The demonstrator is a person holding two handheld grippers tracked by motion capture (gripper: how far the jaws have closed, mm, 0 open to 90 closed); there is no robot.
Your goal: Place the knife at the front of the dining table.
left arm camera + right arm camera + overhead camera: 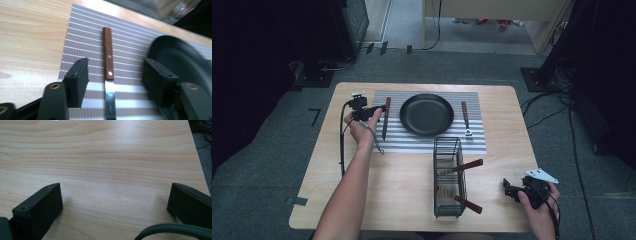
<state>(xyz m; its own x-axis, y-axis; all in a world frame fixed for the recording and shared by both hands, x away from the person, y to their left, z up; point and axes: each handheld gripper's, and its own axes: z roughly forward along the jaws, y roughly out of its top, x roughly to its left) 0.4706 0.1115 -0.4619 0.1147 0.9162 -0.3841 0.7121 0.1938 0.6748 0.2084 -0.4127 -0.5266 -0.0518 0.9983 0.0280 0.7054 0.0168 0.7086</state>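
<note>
A knife (385,119) with a brown wooden handle (108,60) and steel blade (110,100) lies on the striped placemat (477,142), left of a black pan (426,114). My left gripper (380,108) hovers over the knife, open, its jaws standing either side of the handle's lower end without touching it (116,68). The pan's rim (180,57) lies just beyond the right jaw. My right gripper (508,188) rests low over bare wood near the table's front right corner, open and empty (117,195).
A wooden-handled fork (466,120) lies on the mat right of the pan. A black wire basket (448,200) stands at the table's front middle with two wooden-handled utensils (468,165) poking out to the right. Cables trail across the floor at right.
</note>
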